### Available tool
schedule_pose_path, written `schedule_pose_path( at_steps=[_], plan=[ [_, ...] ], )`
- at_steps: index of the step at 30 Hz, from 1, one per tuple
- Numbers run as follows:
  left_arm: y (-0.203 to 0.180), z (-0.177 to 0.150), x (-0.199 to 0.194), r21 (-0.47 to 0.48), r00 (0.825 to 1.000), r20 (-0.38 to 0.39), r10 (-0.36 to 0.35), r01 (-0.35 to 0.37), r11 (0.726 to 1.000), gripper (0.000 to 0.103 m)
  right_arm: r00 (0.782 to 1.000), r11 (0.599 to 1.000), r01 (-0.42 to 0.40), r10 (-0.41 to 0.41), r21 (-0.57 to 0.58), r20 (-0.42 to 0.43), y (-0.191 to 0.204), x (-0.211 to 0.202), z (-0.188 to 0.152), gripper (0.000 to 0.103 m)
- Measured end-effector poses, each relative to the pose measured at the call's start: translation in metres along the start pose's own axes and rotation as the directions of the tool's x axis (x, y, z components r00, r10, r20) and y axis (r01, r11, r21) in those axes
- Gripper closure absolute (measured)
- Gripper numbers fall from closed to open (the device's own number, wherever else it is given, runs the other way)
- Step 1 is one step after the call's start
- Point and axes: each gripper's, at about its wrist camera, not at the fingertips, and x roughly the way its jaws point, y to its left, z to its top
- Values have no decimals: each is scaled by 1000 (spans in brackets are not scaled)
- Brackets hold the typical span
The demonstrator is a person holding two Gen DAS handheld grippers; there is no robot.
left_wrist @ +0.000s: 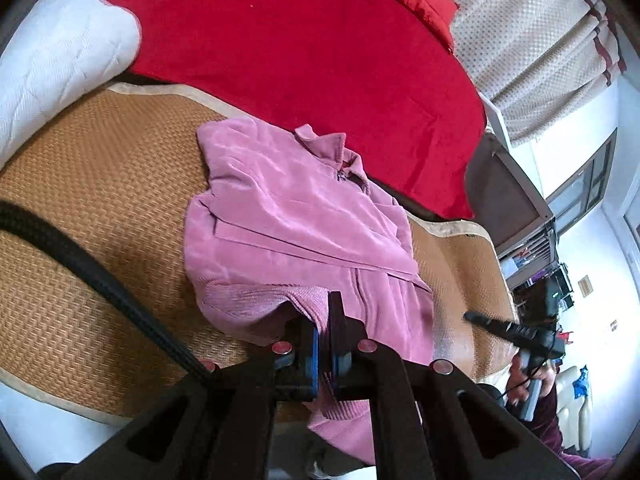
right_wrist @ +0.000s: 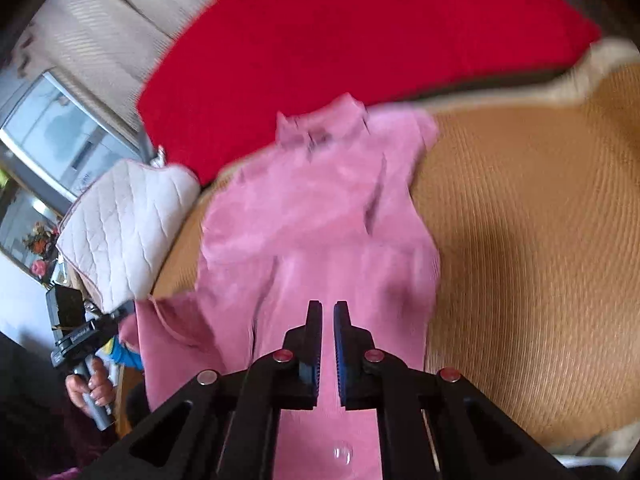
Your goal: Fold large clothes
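A pink zip jacket (left_wrist: 296, 216) lies on the woven straw mat (left_wrist: 100, 184), collar toward the red blanket, sleeves folded across its front. My left gripper (left_wrist: 325, 320) is shut on the jacket's ribbed hem and lifts it a little. In the right wrist view the jacket (right_wrist: 316, 216) is blurred; my right gripper (right_wrist: 328, 320) sits over its lower hem with the jaws close together, a narrow gap between the pads, and pink cloth runs between them. My right gripper also shows in the left wrist view (left_wrist: 504, 326), and my left gripper in the right wrist view (right_wrist: 116, 316).
A red blanket (left_wrist: 304, 44) covers the bed beyond the mat. A white quilted pillow (left_wrist: 52, 52) lies at the mat's far corner. Curtains (left_wrist: 532, 32) and a window stand behind. The mat's near edge (left_wrist: 48, 396) borders a white floor.
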Motion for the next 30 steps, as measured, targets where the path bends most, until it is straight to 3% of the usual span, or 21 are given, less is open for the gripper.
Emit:
schedule_pose_path(
  at_steps=[4,6,7,8,9,11,16,18,19,20,22,24,27,30],
  plan=[
    [-3,-7,-7,5,1000,-8,7,-7,1000,99,994,998,-30,36,54,-103,-26,15,-40,92],
    [-1,-7,-11,1,1000,-10,19,-19,1000,99,991,989,-30,48,144,-124,-48,26,-67,72],
    [0,-7,-13,-3,1000,-9,22,-22,1000,99,989,983,-30,55,182,-135,-56,32,-77,42],
    [1,-7,-15,-5,1000,-8,25,-25,1000,99,988,974,-38,71,223,-141,-64,36,-90,20],
    [1,-6,-17,-2,1000,-8,29,-29,1000,99,989,967,-50,84,251,-124,-69,38,-101,19],
    [-1,-7,-18,8,999,-7,36,-36,999,99,990,954,-72,105,292,-98,-78,45,-121,19],
    [-5,-10,-21,10,999,2,38,-38,999,99,980,946,-68,123,316,-157,-74,74,-137,19],
    [-2,-10,-21,1,999,2,37,-37,999,99,975,952,-72,130,299,-180,-64,85,-141,27],
    [0,-9,-21,-2,999,1,37,-37,999,99,973,958,-57,117,280,-201,-58,91,-143,51],
    [1,-9,-22,-4,999,1,40,-40,999,99,969,963,-48,109,264,-223,-52,93,-145,85],
    [3,-8,-23,-7,999,-2,38,-38,999,99,968,968,-27,88,249,-236,-43,93,-145,90],
    [4,-4,-26,-7,999,1,35,-35,999,99,969,972,-60,111,226,-221,-30,82,-138,93],
    [2,7,-30,1,1000,16,22,-22,1000,99,976,981,-150,167,124,-139,2,51,-114,94],
    [-1,26,-34,7,999,38,6,-6,1000,99,985,985,-170,171,38,-36,26,27,-75,94]
  ],
)
